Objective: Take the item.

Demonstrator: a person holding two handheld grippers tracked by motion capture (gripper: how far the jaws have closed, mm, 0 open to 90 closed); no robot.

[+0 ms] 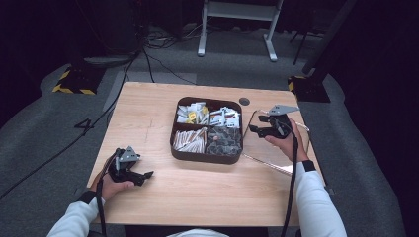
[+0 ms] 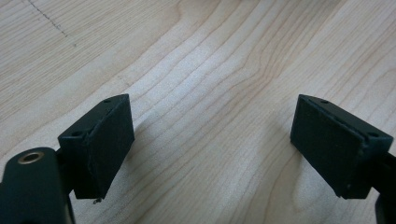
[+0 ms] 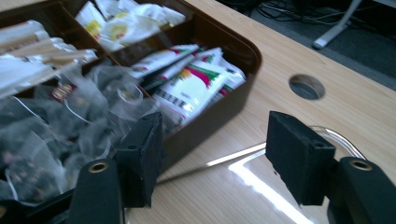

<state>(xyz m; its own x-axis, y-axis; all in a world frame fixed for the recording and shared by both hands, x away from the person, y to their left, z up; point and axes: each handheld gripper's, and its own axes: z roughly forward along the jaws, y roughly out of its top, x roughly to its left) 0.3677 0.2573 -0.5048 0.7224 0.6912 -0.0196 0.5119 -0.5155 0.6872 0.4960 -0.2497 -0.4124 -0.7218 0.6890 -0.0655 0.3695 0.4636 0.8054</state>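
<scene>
Two jaws apart, right tool just beside box (lid below)

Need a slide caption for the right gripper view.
Right tool, jaws apart and empty, beside the brown compartment tray of sachets, above a clear lid.

tray cut off left, tea bags blurred

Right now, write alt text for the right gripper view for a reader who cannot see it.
The right gripper has open, empty jaws over the edge of a clear lid lying on the wooden table, beside a dark brown compartment tray. The tray holds tea bags, printed sachets and paper-wrapped sticks.
</scene>
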